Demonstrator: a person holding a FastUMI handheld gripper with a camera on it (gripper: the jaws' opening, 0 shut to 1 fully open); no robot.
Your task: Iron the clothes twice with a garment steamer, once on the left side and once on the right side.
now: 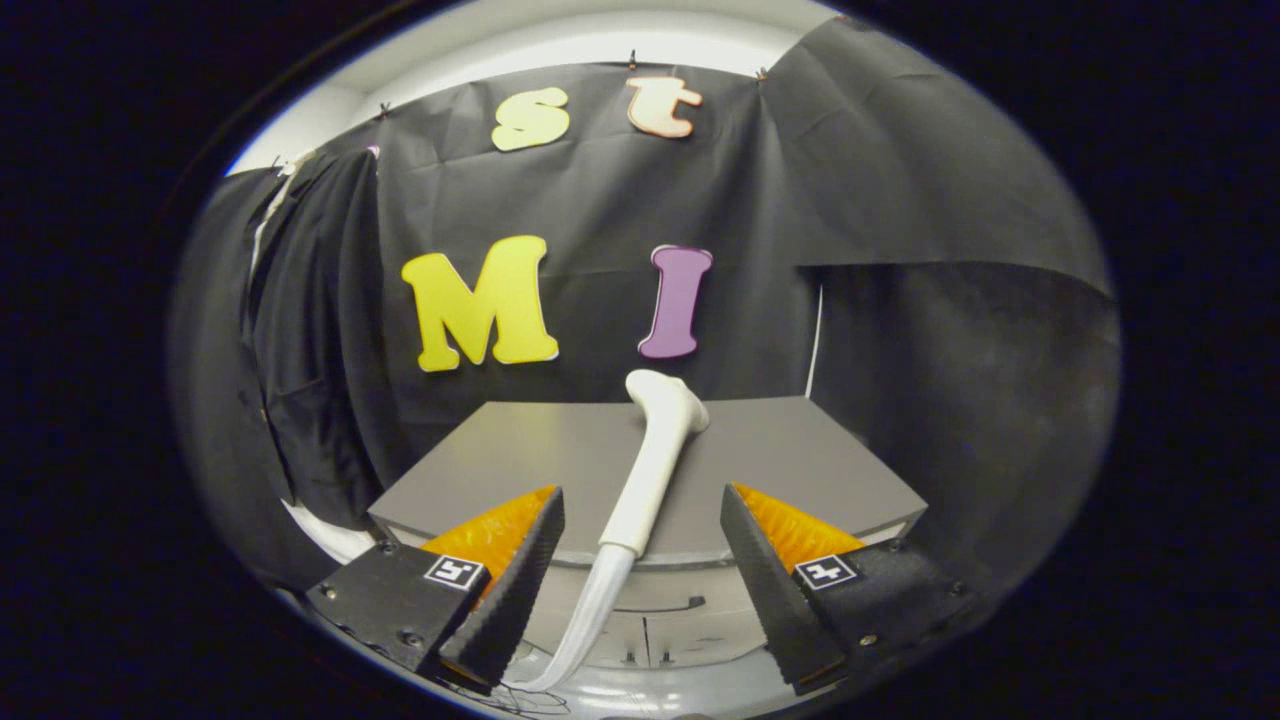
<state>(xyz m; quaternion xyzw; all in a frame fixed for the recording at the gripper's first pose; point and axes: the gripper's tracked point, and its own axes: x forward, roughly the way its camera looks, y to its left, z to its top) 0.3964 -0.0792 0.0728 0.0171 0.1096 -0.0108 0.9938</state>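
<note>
The tool [640, 570] is seen nearest, its two black and orange fingers [505, 590] spread wide apart and gripping nothing. Between them the white garment steamer [650, 460] is laid on the grey surface [800, 460], its hose trailing off the front edge and its head pointed away. Beyond, dark clothes [300, 340] are hung to the left against the booth's wall.

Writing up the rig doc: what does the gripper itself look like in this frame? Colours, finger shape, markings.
The gripper has two wedge-shaped fingers that taper forward, with black ridged inner pads and orange outer faces. Each sits on a black base block with visible screws and carries a small square black-and-white fiducial marker on top. No cables of its own are visible, and no hand or sleeve.
</note>
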